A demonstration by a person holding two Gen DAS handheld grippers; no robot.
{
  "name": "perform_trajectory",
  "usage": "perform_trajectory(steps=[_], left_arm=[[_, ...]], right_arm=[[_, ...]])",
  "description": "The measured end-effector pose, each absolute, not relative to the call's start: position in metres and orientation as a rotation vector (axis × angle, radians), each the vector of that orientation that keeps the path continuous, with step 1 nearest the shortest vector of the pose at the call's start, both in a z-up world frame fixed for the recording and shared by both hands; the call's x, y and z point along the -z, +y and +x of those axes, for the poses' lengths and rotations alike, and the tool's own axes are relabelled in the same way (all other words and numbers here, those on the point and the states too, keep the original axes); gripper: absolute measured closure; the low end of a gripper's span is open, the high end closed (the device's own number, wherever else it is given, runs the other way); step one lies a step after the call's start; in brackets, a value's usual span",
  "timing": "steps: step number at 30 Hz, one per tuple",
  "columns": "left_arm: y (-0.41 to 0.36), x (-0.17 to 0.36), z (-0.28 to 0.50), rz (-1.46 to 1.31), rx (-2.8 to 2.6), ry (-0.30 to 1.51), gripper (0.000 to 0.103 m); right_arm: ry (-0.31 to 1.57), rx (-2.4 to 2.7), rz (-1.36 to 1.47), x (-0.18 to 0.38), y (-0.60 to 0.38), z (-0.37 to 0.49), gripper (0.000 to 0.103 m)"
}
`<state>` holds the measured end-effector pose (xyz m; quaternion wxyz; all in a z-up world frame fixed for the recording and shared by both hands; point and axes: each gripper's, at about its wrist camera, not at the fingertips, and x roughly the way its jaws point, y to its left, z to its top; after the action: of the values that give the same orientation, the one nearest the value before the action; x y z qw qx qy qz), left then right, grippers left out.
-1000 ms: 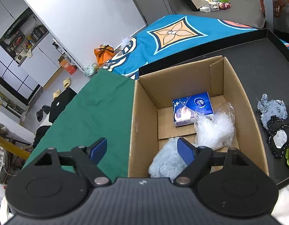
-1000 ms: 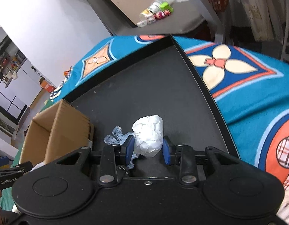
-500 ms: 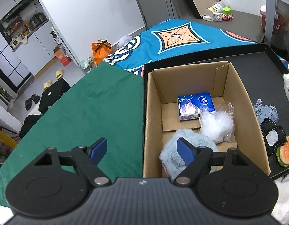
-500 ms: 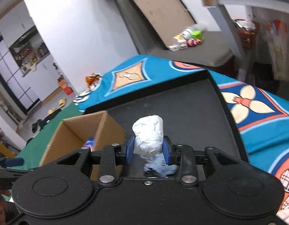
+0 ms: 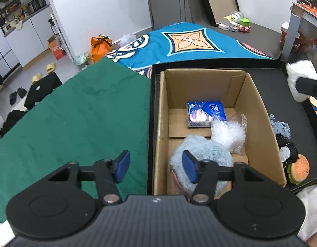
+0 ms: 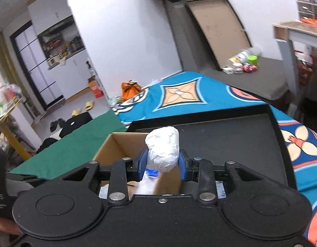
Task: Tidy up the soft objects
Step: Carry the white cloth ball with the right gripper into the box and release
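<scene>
Black tray (image 5: 267,76), near-left corner: cardboard box (image 5: 259,111). Right gripper (image 6: 162,165), jaws clamped on white paper wad (image 6: 163,151), above box rim; lower inside before release. Left gripper (image 5: 156,166), jaws just narrowed, empty.

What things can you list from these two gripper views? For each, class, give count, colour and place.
cardboard box: 1, brown, open, in the black tray
black tray: 1, on the patterned blue cloth
tissue pack: 1, blue, on the box floor
clear plastic wad: 1, in the box beside the tissue pack
fluffy toy: 1, pale blue, in the box's near end
burger toy: 1, orange and green, in the tray right of the box
blue-grey soft item: 1, in the tray beyond the burger toy
green cloth: 1, left of the tray
white crumpled wad: 1, clamped in the right gripper
left gripper: jaws have just been closing, nothing between them
right gripper: shut on the wad, above the box
</scene>
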<state>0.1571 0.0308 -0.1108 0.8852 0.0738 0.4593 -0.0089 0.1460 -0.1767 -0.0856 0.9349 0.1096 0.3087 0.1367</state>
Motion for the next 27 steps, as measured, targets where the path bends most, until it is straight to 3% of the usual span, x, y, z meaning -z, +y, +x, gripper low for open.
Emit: perform_trajectory(steps=[11,21,23,25,27], left_arm=[[0.05,0.121,0.16,0.031,0.051,1.004,0.087],[0.061,0.128,0.162,-0.033,0.092,1.022,0.095],[0.065,0.129,0.164,-0.061,0.094,1.026,0.095],[0.067,0.13,0.164,-0.072,0.099,1.024,0.095],[0.067,0.129,0.163,-0.071,0.104,1.023,0.095]], right_arm=[[0.683,-0.332,0.178,0.086,-0.128,0.155,0.071],[0.74,-0.398,0.206,0.092,-0.095,0.162,0.07],[0.75,-0.414,0.221,0.094,-0.091,0.163,0.068],[0.786,-0.433,0.233,0.099,-0.088,0.166,0.057],[0.812,-0.442,0.238,0.102,-0.087,0.166,0.056]])
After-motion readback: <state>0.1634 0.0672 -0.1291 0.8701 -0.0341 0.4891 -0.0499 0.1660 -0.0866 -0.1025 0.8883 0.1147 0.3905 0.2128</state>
